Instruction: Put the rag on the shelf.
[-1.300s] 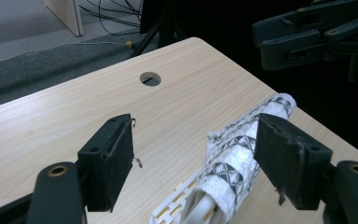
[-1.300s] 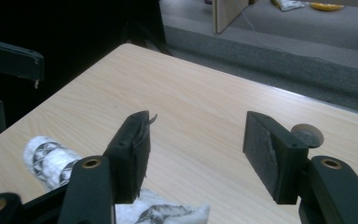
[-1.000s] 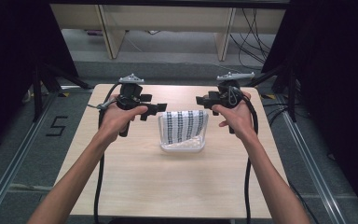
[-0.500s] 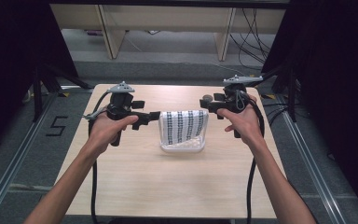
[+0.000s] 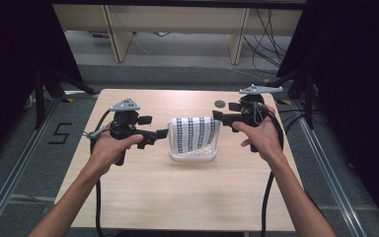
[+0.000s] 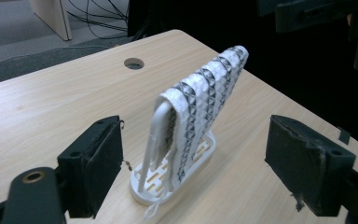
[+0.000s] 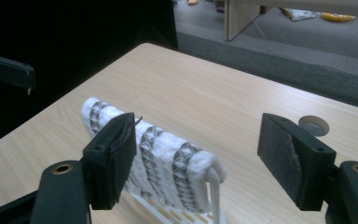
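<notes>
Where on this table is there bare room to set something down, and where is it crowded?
Bare wood spans the table's near half, between the two forearms, and the far strip behind the towel on its white rack, up to the cable hole. It is crowded mid-table, where the open left gripper and right gripper flank the rack closely.

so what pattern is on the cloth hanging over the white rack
White cloth with dark grey bands of small triangles, clearest in the left gripper view.

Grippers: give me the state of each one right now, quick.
Left gripper: jaws open, just been widening, holding nothing.
Right gripper: jaws open, just been widening, holding nothing; the patterned towel hangs on its white rack.
</notes>
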Tool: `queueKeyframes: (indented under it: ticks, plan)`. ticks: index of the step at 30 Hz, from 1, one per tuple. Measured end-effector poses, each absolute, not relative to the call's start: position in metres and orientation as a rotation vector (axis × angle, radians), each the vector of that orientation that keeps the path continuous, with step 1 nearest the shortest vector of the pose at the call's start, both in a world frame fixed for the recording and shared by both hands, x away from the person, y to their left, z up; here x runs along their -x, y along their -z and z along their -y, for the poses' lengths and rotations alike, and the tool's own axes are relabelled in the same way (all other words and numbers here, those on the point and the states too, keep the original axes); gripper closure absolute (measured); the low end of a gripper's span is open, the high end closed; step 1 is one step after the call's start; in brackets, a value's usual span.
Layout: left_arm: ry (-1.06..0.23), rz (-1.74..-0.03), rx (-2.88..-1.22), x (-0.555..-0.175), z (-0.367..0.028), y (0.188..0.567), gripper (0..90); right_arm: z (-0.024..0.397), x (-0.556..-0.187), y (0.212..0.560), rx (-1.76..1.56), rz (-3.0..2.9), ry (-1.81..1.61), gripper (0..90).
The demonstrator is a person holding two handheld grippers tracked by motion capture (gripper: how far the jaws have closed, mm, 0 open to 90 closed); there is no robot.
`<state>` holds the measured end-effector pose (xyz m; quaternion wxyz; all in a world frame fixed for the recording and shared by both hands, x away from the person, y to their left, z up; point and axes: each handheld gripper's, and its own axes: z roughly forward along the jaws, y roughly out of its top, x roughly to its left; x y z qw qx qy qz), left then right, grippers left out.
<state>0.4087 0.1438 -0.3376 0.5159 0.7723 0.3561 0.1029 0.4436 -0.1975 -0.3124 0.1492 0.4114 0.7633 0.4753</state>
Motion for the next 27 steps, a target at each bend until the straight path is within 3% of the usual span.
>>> queueKeyframes:
  ticks: [18, 27]
  plan:
    - [-0.267, -0.828, -1.866, -0.386, -0.148, 0.35, 18.3, 0.202, -0.424, 0.319, -1.172, -2.185, -1.396, 28.7]
    - [-0.263, -0.807, -1.86, -0.373, -0.15, 0.357, 18.3, 0.204, -0.417, 0.324, -1.148, -2.185, -1.395, 24.4]
